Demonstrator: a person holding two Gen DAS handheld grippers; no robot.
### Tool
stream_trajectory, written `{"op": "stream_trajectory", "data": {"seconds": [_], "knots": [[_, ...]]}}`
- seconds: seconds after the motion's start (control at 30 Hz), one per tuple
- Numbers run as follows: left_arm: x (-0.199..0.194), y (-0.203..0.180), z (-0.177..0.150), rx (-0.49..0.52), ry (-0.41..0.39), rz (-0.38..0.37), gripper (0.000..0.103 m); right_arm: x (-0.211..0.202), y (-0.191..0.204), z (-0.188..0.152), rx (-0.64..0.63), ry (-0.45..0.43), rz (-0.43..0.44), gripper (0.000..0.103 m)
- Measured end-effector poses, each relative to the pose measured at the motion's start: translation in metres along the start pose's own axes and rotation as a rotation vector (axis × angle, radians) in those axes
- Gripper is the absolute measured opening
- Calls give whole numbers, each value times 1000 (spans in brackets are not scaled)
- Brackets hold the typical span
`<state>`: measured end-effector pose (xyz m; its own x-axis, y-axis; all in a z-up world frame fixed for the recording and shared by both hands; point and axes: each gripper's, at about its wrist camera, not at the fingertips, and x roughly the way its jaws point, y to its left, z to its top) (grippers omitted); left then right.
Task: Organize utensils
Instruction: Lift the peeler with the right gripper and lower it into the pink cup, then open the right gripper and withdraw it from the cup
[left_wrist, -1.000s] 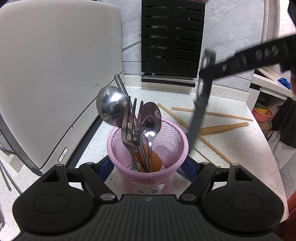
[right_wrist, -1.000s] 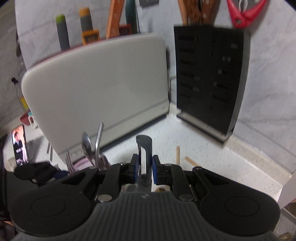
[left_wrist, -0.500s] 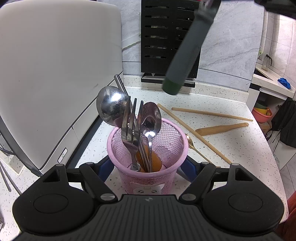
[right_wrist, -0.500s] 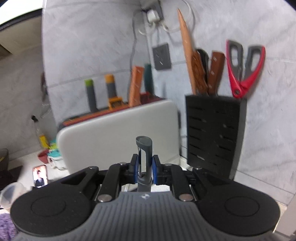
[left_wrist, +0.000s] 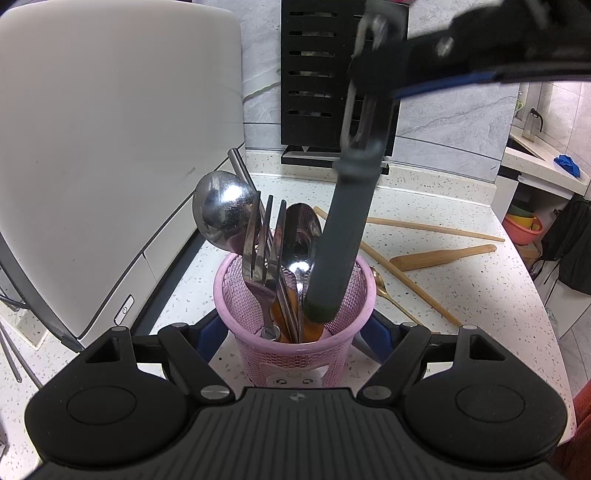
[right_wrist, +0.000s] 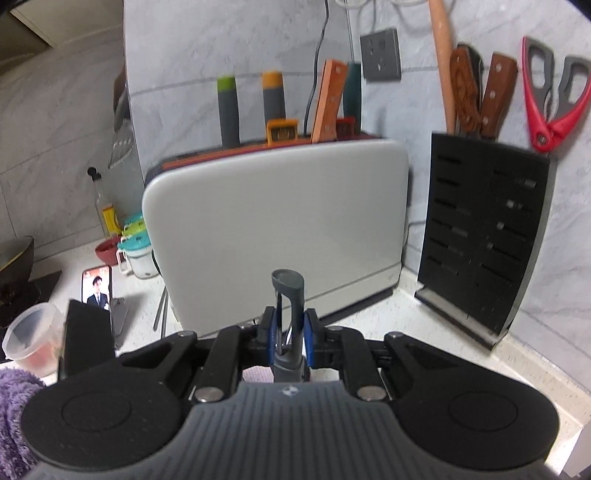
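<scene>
A pink mesh utensil cup (left_wrist: 295, 347) stands on the speckled counter, held between the blue pads of my left gripper (left_wrist: 293, 332), which is shut on it. It holds a ladle (left_wrist: 221, 206), a fork (left_wrist: 258, 236), spoons (left_wrist: 301, 229) and other cutlery. My right gripper (right_wrist: 290, 339) is shut on a grey peeler (right_wrist: 290, 314). In the left wrist view the peeler (left_wrist: 340, 251) hangs handle-down, its end inside the cup's mouth on the right side.
A large white cutting-board holder (left_wrist: 110, 147) stands left of the cup. A black knife block (left_wrist: 317, 74) stands behind. Wooden chopsticks (left_wrist: 436, 229), a wooden spatula (left_wrist: 443, 254) and a gold spoon (left_wrist: 384, 288) lie on the counter to the right. The counter edge (left_wrist: 554, 332) is at right.
My right gripper has brought the peeler down from high above the cup, handle first, so that its end now sits in the cup's mouth. The left gripper and cup have not moved.
</scene>
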<state>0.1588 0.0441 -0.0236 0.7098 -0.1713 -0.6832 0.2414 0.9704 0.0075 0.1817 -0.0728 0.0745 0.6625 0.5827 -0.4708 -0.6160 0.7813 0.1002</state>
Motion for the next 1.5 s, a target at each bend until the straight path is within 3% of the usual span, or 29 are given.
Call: {"op": "stream_trajectory", "data": {"seconds": [0.4,0.7,0.8,1.03,1.27,1.33,1.5], "knots": [[0,0,0,0,0,0,90,40,-5,-22,19,140,15,12],[0,0,0,-1,0,0,90,42,-11,-22,53,144,27,15],[-1,1,0,0,0,0,90,39,-14,-20,66,133,30,30],[0,1,0,-2,-1,0,90,21,-17,-14,66,83,20,40],[0,-2,1,-6,-1,4,90,17,-42,-11,134,91,-70,39],[-1,-2,-1,-7,-1,5,90,24,-49,-14,141,118,-94,33],[0,-2,-1,-7,-1,5,90,56,-70,-32,175,248,-129,31]]}}
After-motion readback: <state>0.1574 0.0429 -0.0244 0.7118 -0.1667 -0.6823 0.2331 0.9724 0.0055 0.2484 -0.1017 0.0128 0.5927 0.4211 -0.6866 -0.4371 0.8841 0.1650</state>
